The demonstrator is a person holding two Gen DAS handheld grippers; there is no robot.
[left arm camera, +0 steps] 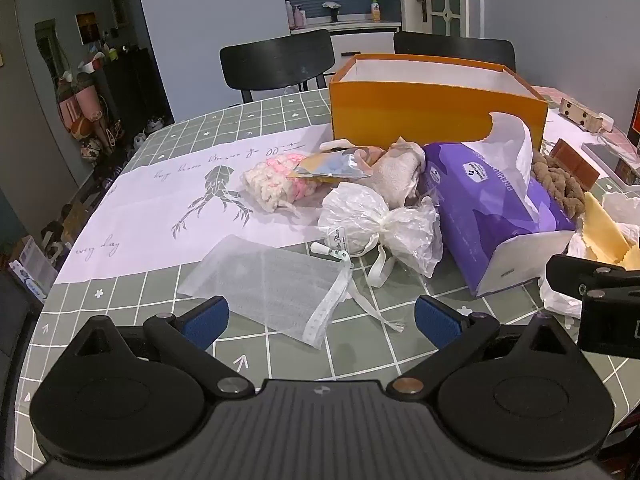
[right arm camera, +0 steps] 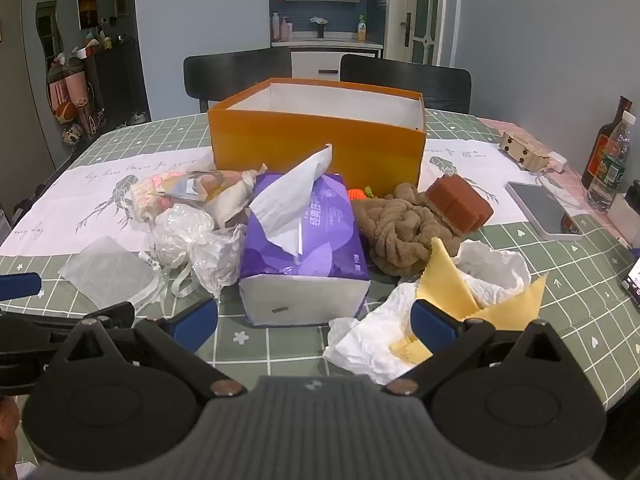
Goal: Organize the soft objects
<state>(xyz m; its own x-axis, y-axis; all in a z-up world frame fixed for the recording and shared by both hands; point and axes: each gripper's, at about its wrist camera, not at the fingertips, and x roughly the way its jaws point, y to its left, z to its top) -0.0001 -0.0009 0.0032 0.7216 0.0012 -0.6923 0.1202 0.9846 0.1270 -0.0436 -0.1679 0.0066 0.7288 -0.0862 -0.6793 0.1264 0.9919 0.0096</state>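
Observation:
An open orange box (left arm camera: 436, 110) (right arm camera: 316, 140) stands at the back of the table. In front of it lies a heap of soft things: a purple tissue pack (left arm camera: 492, 208) (right arm camera: 304, 236), a pink and cream knitted piece (left arm camera: 276, 184), a tied clear plastic bag (left arm camera: 372, 220) (right arm camera: 192, 240), a white mesh pouch (left arm camera: 272, 284) (right arm camera: 106, 270), a brown chunky knot (right arm camera: 404, 228), a yellow cloth (right arm camera: 452, 284) on white crumpled paper (right arm camera: 372, 344). My left gripper (left arm camera: 322, 322) is open just before the mesh pouch. My right gripper (right arm camera: 314, 322) is open, near the tissue pack and the paper.
Two black chairs (right arm camera: 236, 68) stand behind the table. At the right lie a brown sponge block (right arm camera: 460, 200), a grey tablet (right arm camera: 540, 208), bottles (right arm camera: 608, 156), a wooden block (right arm camera: 524, 152) and a phone (right arm camera: 634, 280). A white runner (left arm camera: 160, 208) crosses the checked cloth.

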